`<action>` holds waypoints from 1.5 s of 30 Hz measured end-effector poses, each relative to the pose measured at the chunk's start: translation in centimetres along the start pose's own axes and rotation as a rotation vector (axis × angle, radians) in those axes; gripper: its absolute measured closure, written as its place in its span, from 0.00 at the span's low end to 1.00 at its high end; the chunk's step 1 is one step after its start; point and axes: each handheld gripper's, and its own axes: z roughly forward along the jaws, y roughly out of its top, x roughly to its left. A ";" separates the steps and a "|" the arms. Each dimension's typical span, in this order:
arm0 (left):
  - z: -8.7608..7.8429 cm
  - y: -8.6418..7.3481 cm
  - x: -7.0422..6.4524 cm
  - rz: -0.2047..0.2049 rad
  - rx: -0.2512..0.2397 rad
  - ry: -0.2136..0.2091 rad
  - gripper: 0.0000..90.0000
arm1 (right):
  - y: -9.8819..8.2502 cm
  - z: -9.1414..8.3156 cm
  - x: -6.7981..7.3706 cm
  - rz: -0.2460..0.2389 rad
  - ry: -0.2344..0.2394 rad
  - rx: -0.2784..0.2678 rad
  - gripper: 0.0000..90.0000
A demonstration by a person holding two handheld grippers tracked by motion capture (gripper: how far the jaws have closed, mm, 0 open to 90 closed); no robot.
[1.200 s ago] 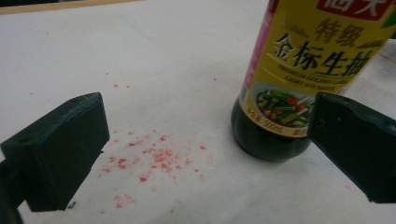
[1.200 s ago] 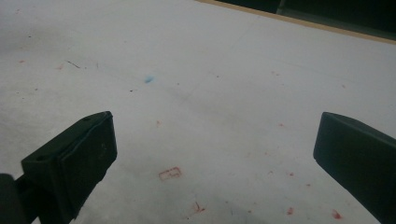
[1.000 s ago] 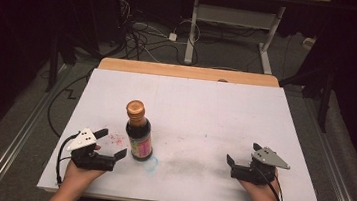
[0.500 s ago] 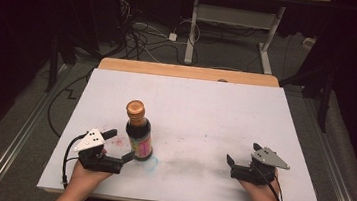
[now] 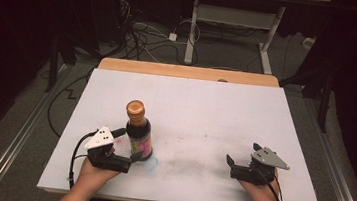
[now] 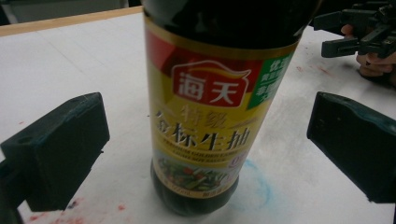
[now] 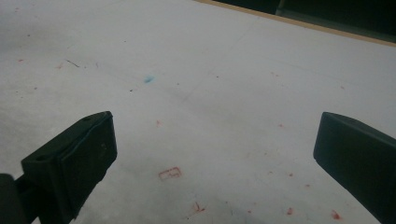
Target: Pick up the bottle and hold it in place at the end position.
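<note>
High view puts my left tongs (image 5: 128, 151) at the near left of the white desk (image 5: 206, 108), right up against a dark sauce bottle (image 5: 138, 134). That bottle stands upright on the desk, left of the middle, with a copper-coloured cap (image 5: 135, 108) on top and a yellow and red label around its body. My left tongs are spread apart, one jaw on either side of the bottle's lower part. Left gripper view shows the bottle (image 6: 210, 107) between my two black jaws with a clear gap of white desk on each side, so neither jaw touches it. Its label carries a red patch with white characters, a green patch at the upper right and dark characters lower down. A faint blue smear (image 6: 259, 186) marks the desk just beside the bottle's base, and small red specks lie near my left jaw.

My right tongs (image 5: 235, 168) rest well apart from the bottle, at the near right of the desk, also spread open with nothing between them. Right gripper view looks along those jaws at bare white desk (image 7: 210, 93) with scattered red marks and a small blue spot (image 7: 148, 80).
</note>
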 end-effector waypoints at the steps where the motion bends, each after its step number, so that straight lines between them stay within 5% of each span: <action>1: 0.0 0.0 0.0 0.000 0.000 0.000 0.00 | 0.0 0.0 0.0 0.000 -0.001 0.000 0.00; 14: 2.0 0.1 0.2 0.013 0.013 0.016 0.00 | 0.0 0.0 0.0 0.001 -0.002 0.000 0.00; 21: 2.0 0.5 0.4 -0.001 -0.009 -0.005 0.12 | 0.0 0.0 0.0 0.004 -0.003 -0.001 0.00; 28: 2.0 0.4 0.2 0.022 0.012 -0.043 0.28 | 0.0 0.0 0.0 0.003 0.003 -0.003 0.00; 45: 1.8 0.3 -0.4 0.082 0.022 -0.010 0.32 | 0.0 0.0 0.0 0.003 0.004 -0.002 0.00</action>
